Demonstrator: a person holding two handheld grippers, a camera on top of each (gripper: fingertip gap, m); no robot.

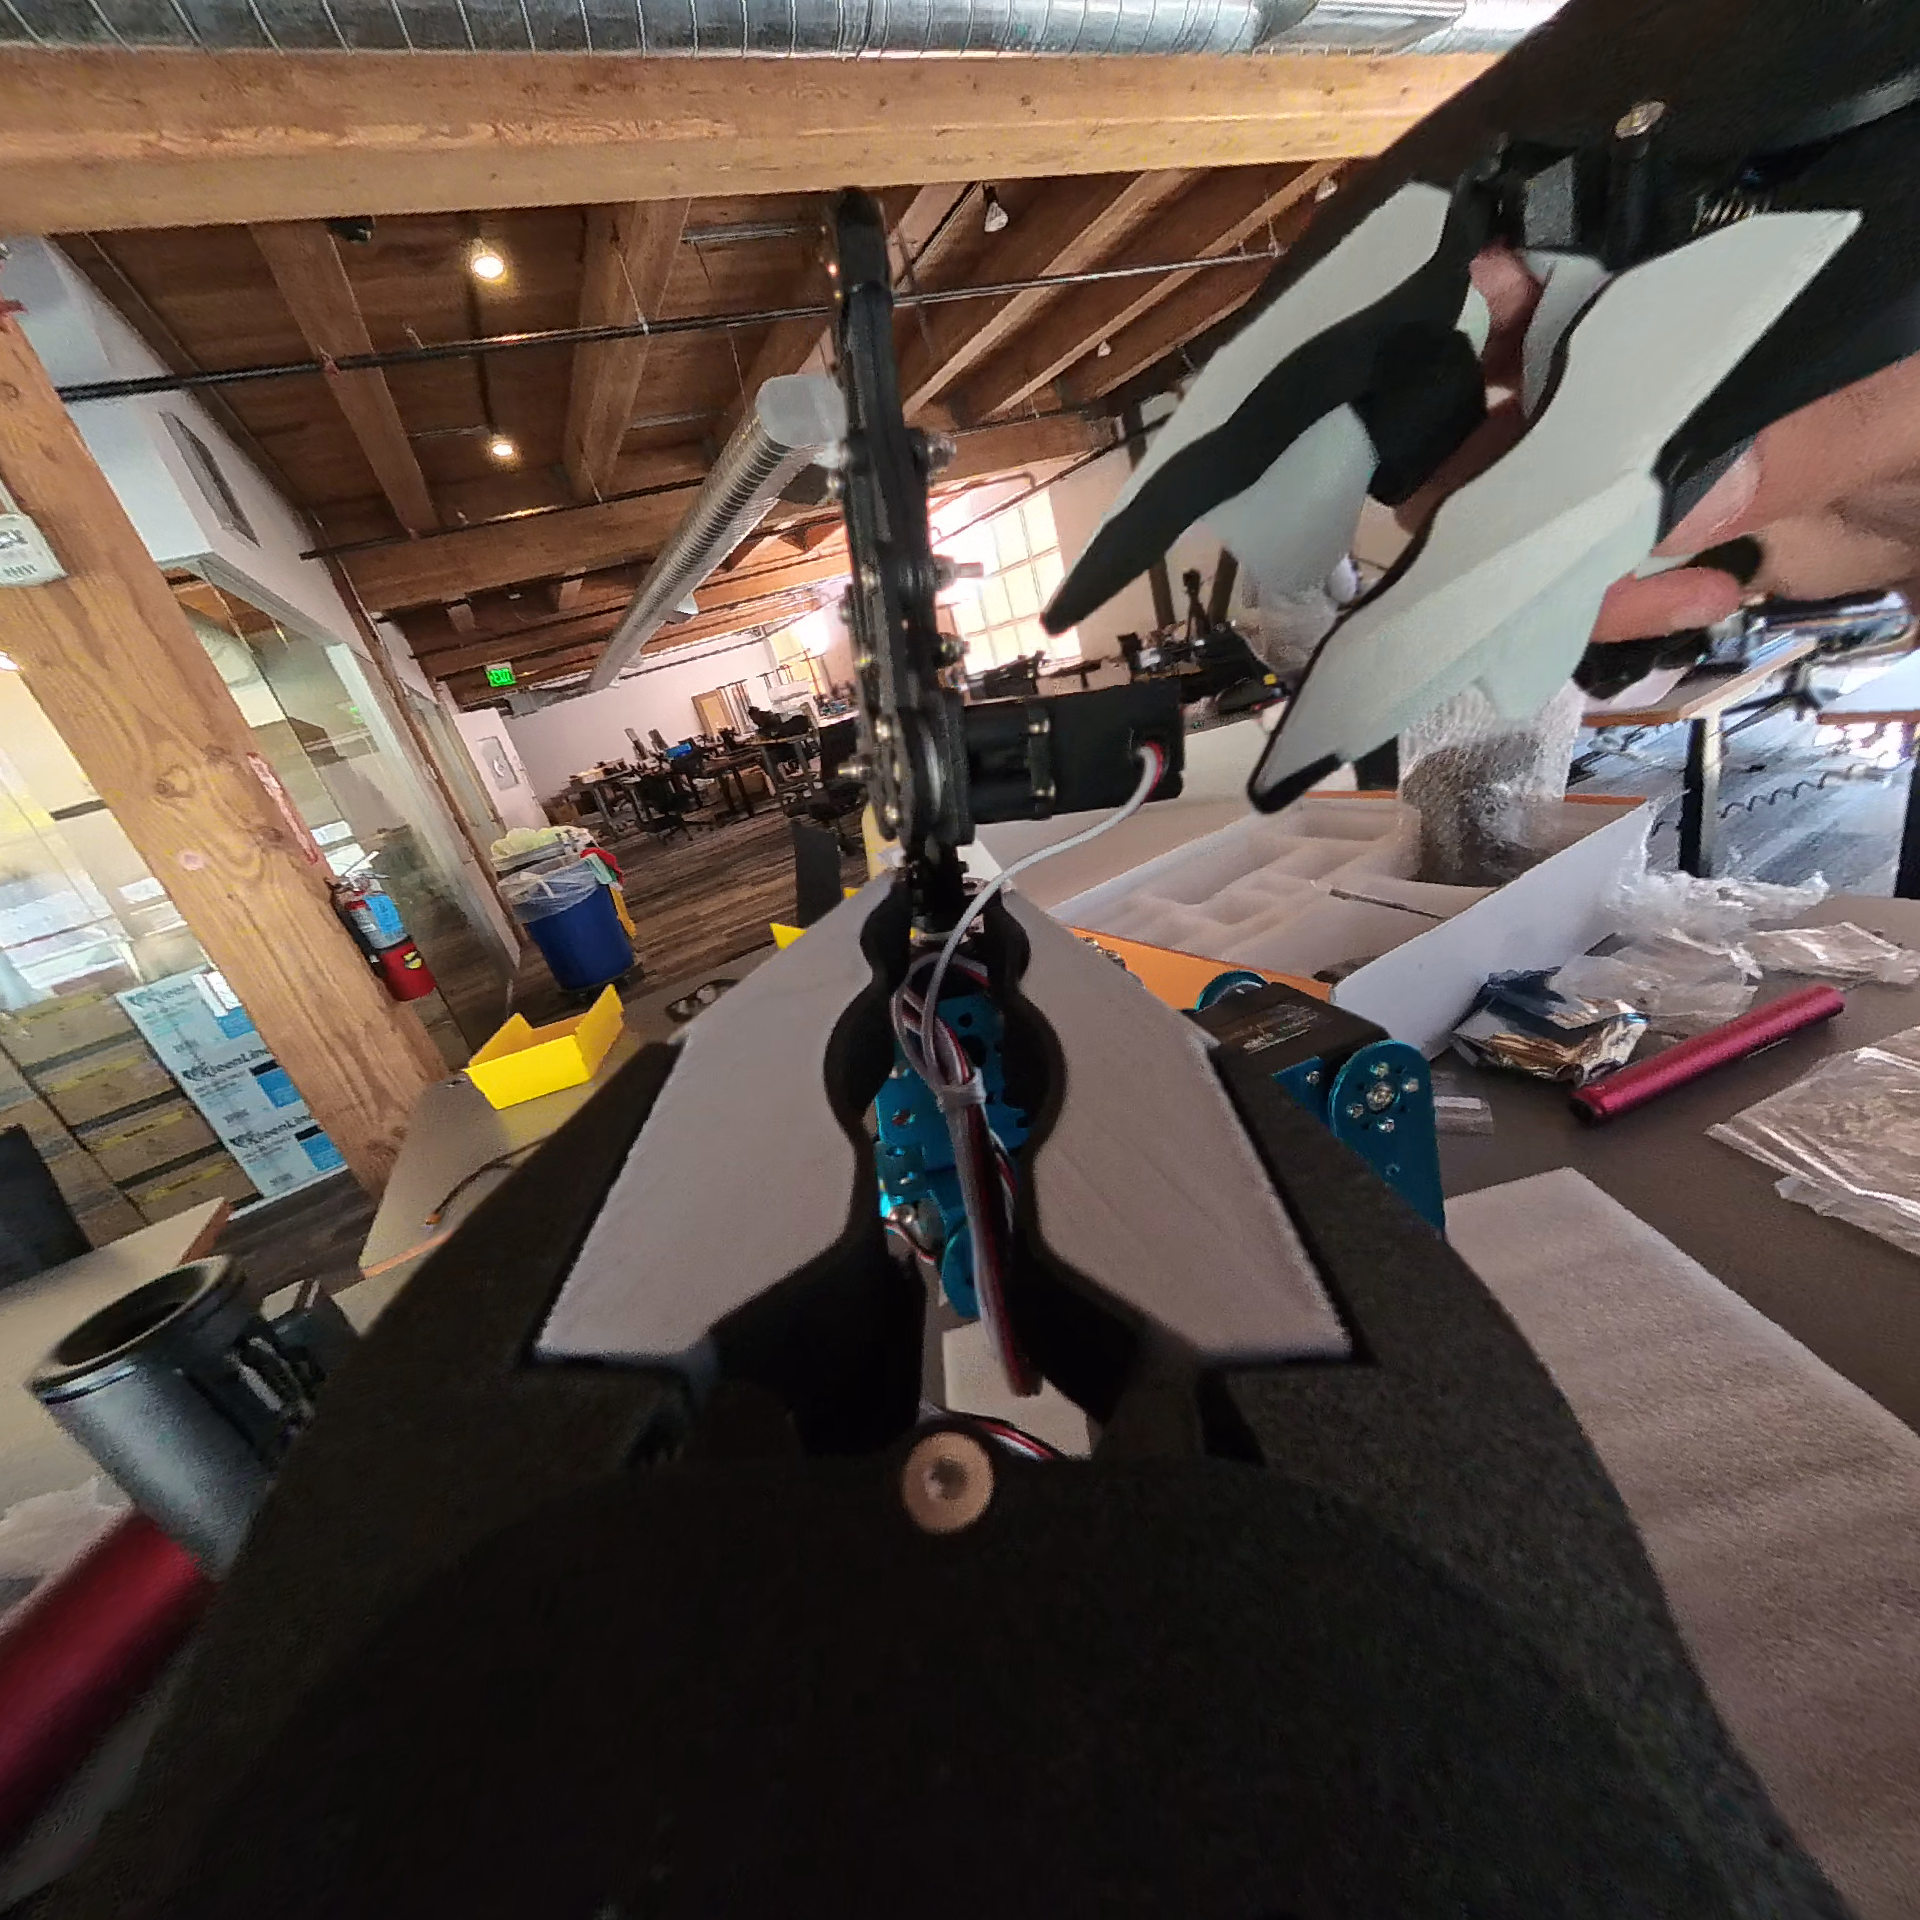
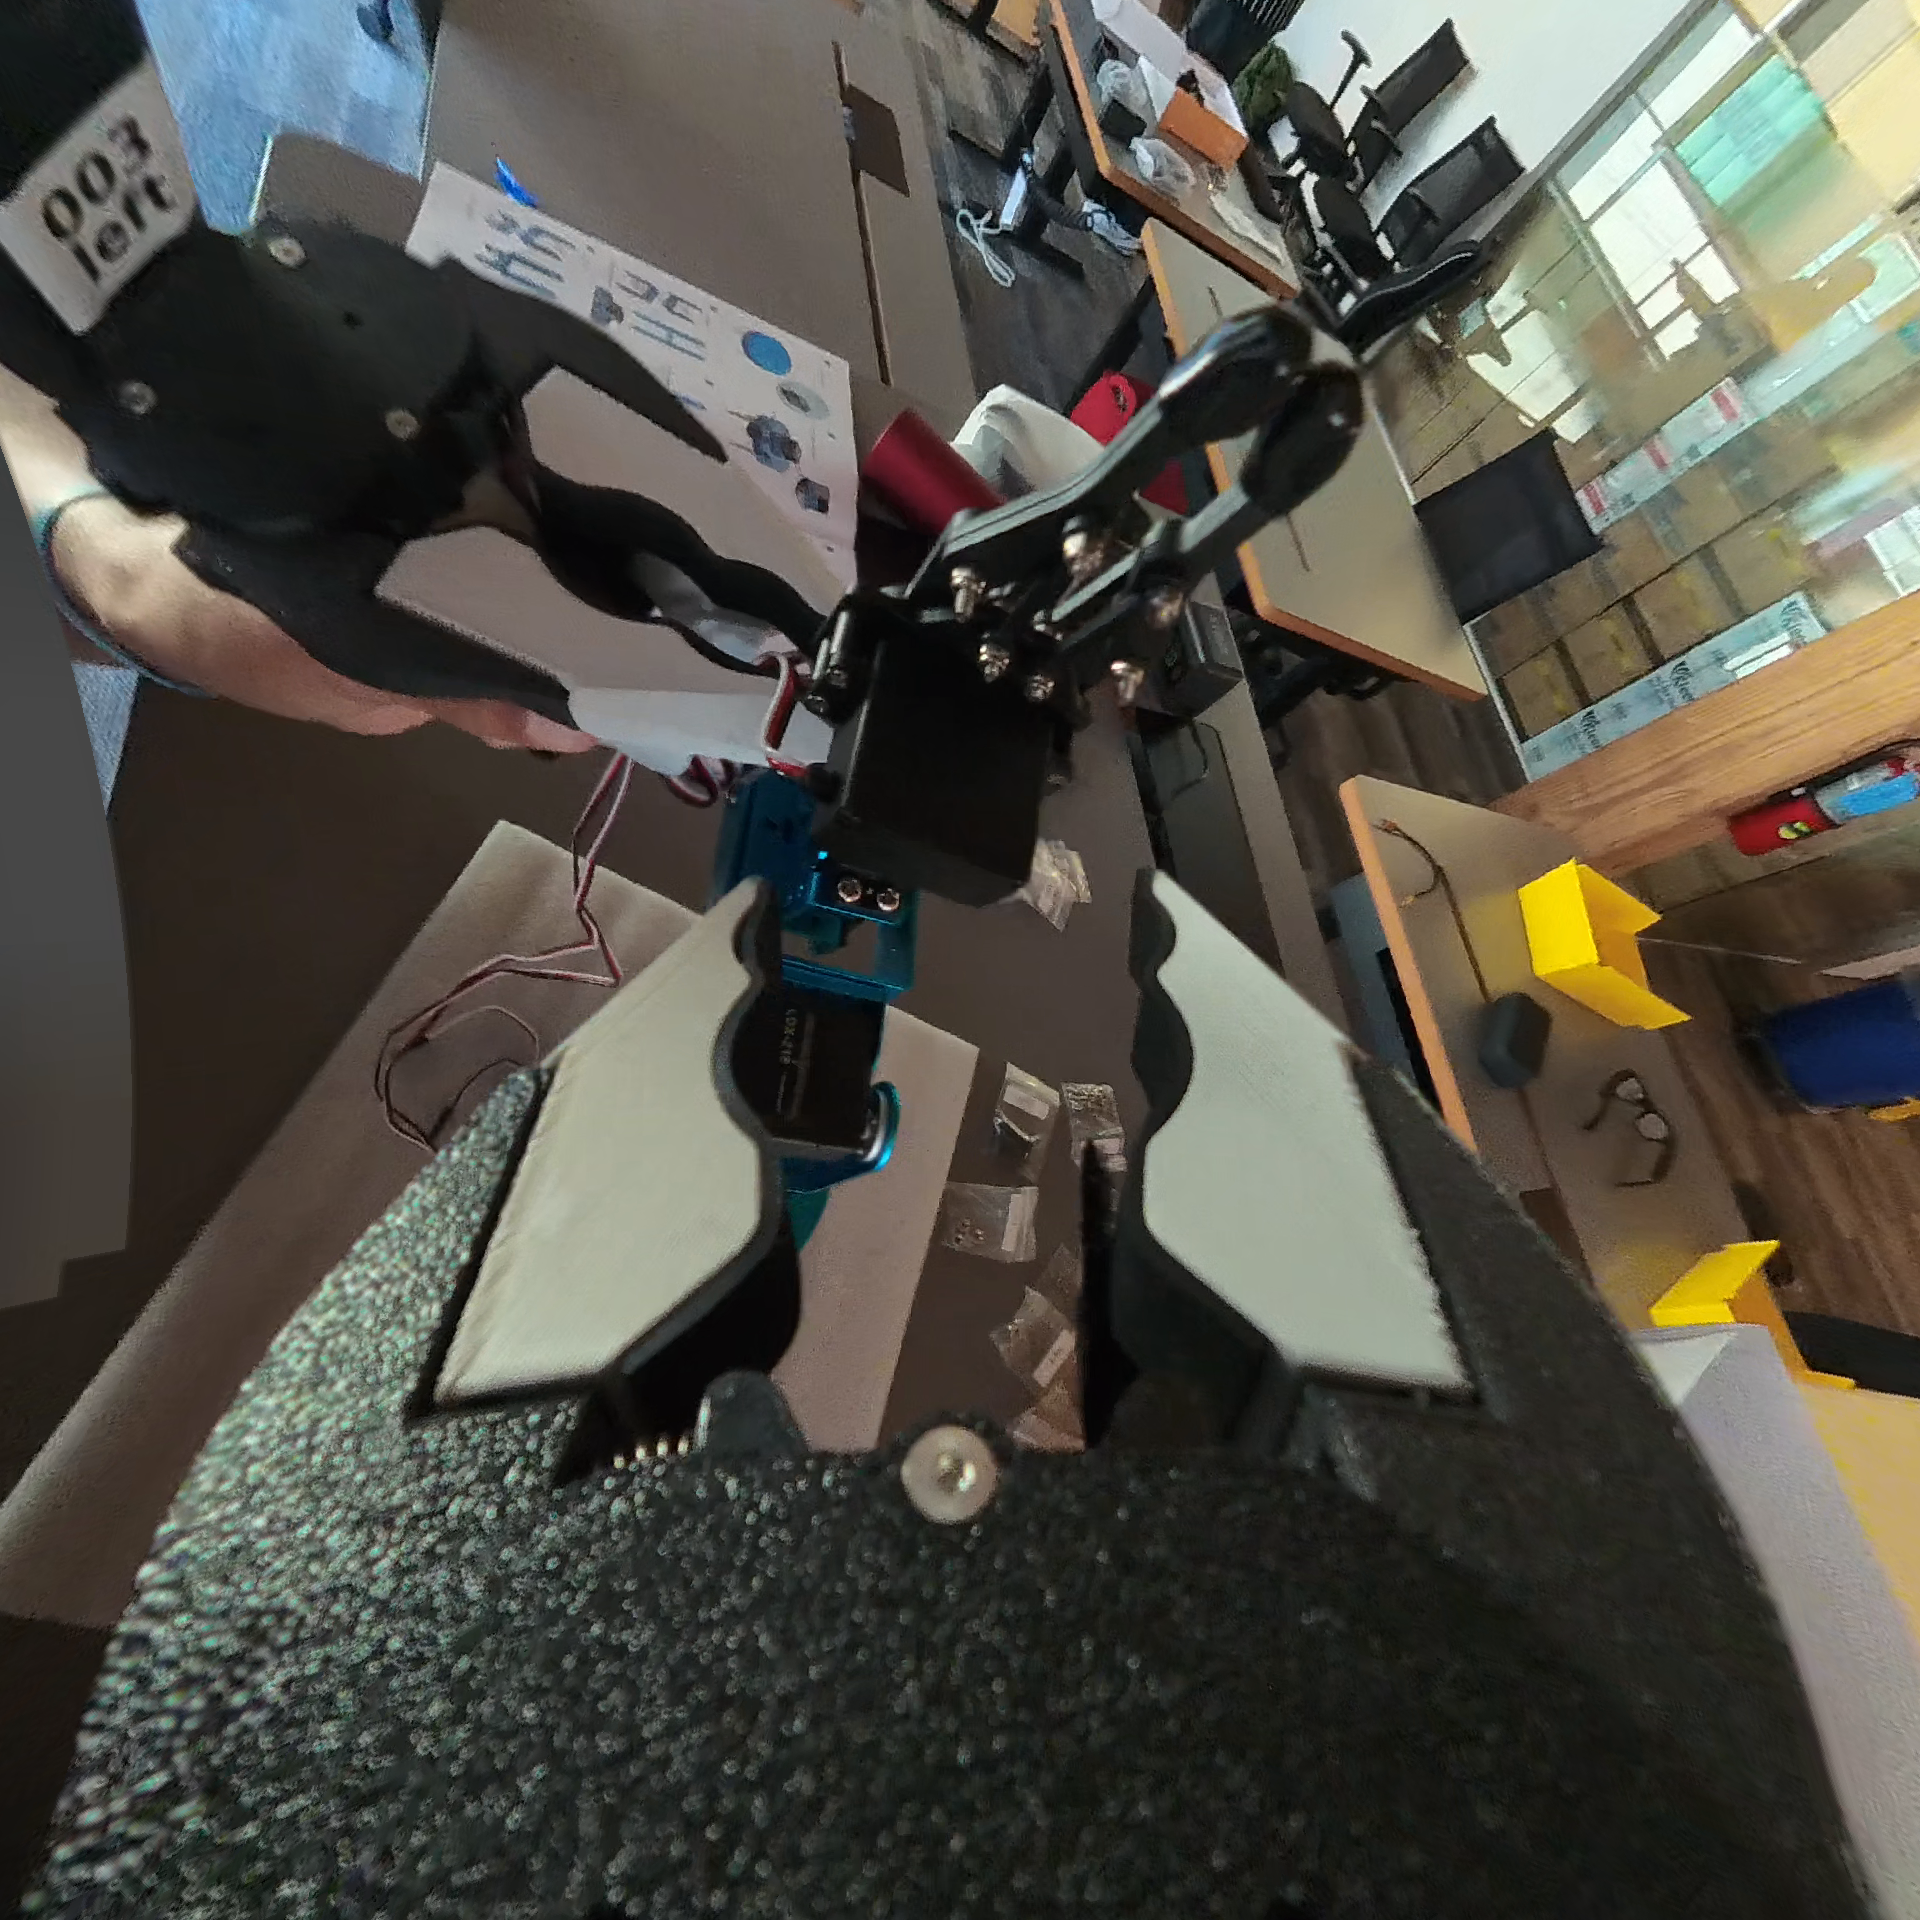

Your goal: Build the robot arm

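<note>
A small robot arm of blue metal brackets point(image 1: 940, 1122) with a black servo point(image 1: 1070, 738) and a black claw point(image 1: 883, 571) stands on the dark table point(image 1: 1621, 1143). My left gripper point(image 1: 943, 906) is shut on this arm just below the claw, with red and white servo wires point(image 1: 966, 1164) running between its fingers. My right gripper point(image 1: 1153, 707) hangs open at the upper right, near the servo, held by a hand. In the right wrist view my right gripper point(image 2: 951, 899) is open and empty, just short of the servo point(image 2: 935, 769) and blue brackets point(image 2: 831, 914). The left gripper point(image 2: 805, 686) pinches the arm from the left there.
A white box with foam inserts point(image 1: 1351, 904), a red cylinder point(image 1: 1704, 1049), foil and plastic bags point(image 1: 1829, 1122) and a foam sheet point(image 1: 1662, 1455) lie to the right. A yellow bin point(image 1: 551, 1049) sits left. Small screw bags point(image 2: 1018, 1216) and a printed sheet point(image 2: 644, 312) lie on the table.
</note>
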